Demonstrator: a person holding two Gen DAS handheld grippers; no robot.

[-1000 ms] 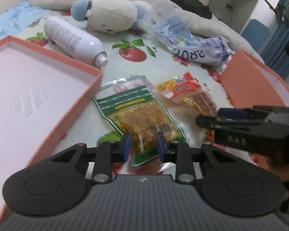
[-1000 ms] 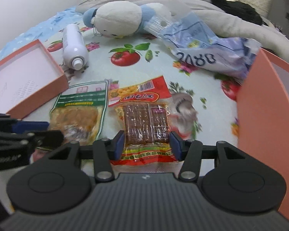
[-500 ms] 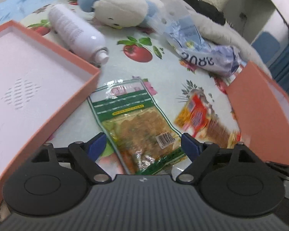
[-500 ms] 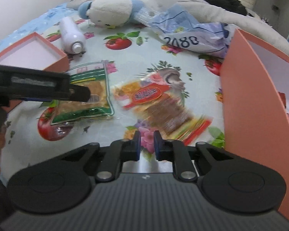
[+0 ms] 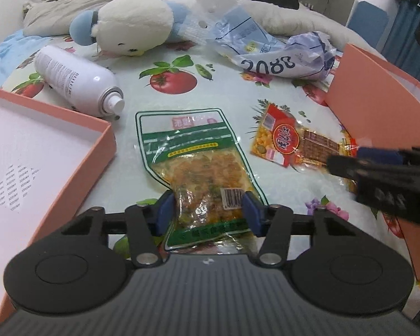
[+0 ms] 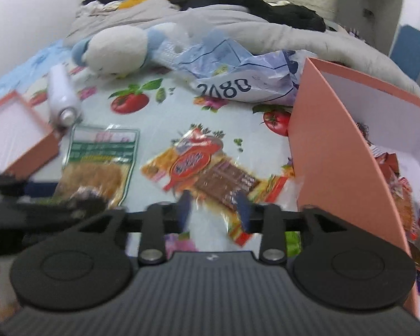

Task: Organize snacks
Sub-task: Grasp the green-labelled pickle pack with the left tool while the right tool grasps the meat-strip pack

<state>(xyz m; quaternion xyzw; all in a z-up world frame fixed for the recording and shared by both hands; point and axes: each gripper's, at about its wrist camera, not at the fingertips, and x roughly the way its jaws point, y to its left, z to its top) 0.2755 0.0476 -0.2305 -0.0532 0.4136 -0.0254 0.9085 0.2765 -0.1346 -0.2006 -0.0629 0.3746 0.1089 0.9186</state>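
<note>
Left gripper [image 5: 208, 210], a moment ago splayed wide, closes around the green snack packet [image 5: 201, 173]; right gripper [image 6: 214, 207] reopens over the red packet [image 6: 210, 173], neither yet boxed.

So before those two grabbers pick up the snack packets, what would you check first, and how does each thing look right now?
1. Green snack packet sits between the left gripper's fingers: ok; they are closing around its lower end.
2. Left fingers actually pressing the packet: cannot tell.
3. Red snack packet lined up with the right gripper: ok, its lower end lies between the opening fingers, though that view is blurred.
4. Packets separate, not overlapping: ok.
5. Orange box on the right open to receive snacks: ok; some packets already lie inside.
6. Spray can and plush toy clear of both packets: ok.
</note>
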